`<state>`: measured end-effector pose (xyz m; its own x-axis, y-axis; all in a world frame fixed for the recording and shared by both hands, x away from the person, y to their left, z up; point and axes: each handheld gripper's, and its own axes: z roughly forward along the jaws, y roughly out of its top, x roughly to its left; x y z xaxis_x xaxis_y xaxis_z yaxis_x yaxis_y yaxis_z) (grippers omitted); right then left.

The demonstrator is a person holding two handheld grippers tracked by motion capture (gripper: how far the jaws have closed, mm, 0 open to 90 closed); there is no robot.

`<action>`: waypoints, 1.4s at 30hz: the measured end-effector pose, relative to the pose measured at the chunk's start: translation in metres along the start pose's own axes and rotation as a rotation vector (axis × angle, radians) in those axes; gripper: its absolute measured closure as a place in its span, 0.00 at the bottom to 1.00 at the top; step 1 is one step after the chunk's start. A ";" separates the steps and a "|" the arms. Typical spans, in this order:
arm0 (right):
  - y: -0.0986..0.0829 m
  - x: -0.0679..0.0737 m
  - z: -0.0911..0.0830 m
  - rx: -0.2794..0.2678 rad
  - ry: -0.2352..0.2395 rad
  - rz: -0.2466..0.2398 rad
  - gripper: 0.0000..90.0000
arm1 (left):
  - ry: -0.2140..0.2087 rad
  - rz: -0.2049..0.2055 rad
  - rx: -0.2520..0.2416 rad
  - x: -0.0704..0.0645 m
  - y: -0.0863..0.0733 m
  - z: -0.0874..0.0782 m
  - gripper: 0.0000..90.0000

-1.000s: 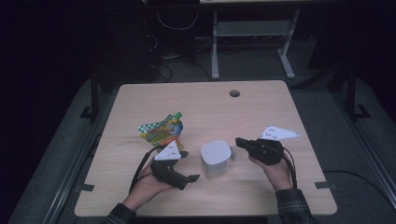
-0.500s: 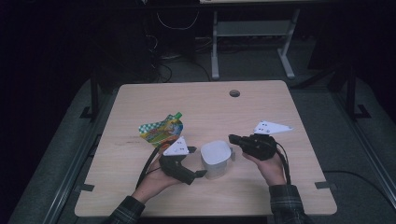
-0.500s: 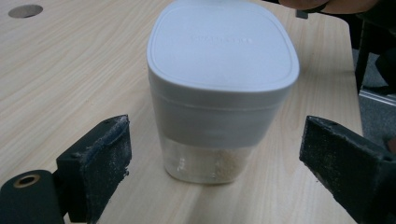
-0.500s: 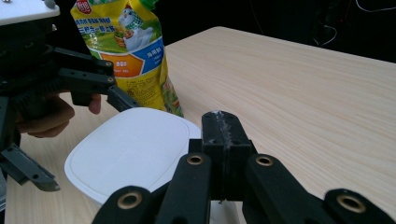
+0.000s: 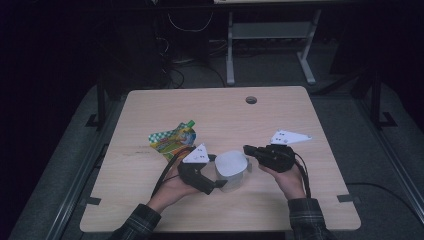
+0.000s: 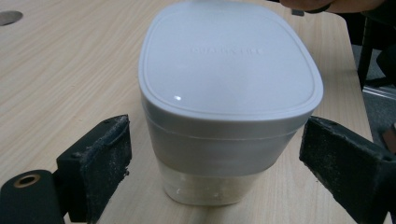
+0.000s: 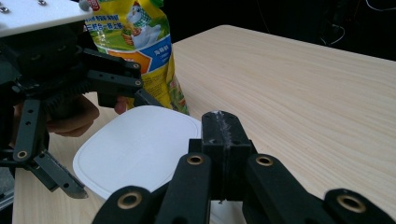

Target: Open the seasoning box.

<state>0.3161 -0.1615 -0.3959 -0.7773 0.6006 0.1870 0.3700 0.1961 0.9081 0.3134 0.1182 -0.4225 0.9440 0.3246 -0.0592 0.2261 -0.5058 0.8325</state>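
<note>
A white-lidded tub (image 5: 231, 169) is seen standing upright on the table (image 5: 220, 107), just below the centre of the high view. The left gripper (image 5: 210, 184) is positioned at the tub's left side in that view. In the left gripper view, the tub (image 6: 229, 100) is located between the two spread jaws; a gap is visible at each side, so the tub is flanked but not clamped. The right gripper (image 5: 248, 150) is held just right of the tub in the high view. In the right gripper view, its jaws are pressed together, with nothing between them, and are placed just beside the lid (image 7: 137, 149) edge; contact cannot be confirmed. A coloured pouch (image 5: 173, 140) is seen lying flat on the table, to the upper left of the tub, apart from it.
</note>
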 end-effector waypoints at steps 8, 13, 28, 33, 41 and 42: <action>0.000 0.000 -0.002 -0.009 -0.003 -0.005 1.00 | -0.010 0.013 -0.001 -0.001 -0.001 -0.001 0.21; 0.000 0.000 -0.003 -0.007 -0.006 -0.009 1.00 | -0.020 0.008 -0.012 0.001 0.000 -0.003 0.22; 0.001 0.000 -0.003 -0.009 -0.012 -0.006 1.00 | -0.032 -0.011 -0.031 0.002 0.001 -0.009 0.23; 0.001 0.000 -0.004 -0.011 -0.012 -0.010 1.00 | -0.034 -0.009 -0.033 0.002 0.003 -0.011 0.24; 0.002 0.001 -0.005 -0.013 -0.013 -0.008 1.00 | -0.034 -0.015 -0.045 0.002 0.005 -0.015 0.26; 0.002 0.000 -0.006 -0.016 -0.014 -0.011 1.00 | -0.034 -0.018 -0.052 0.002 0.005 -0.015 0.27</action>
<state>0.3137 -0.1651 -0.3917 -0.7744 0.6090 0.1715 0.3530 0.1909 0.9159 0.3131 0.1284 -0.4097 0.9476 0.3056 -0.0925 0.2315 -0.4579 0.8584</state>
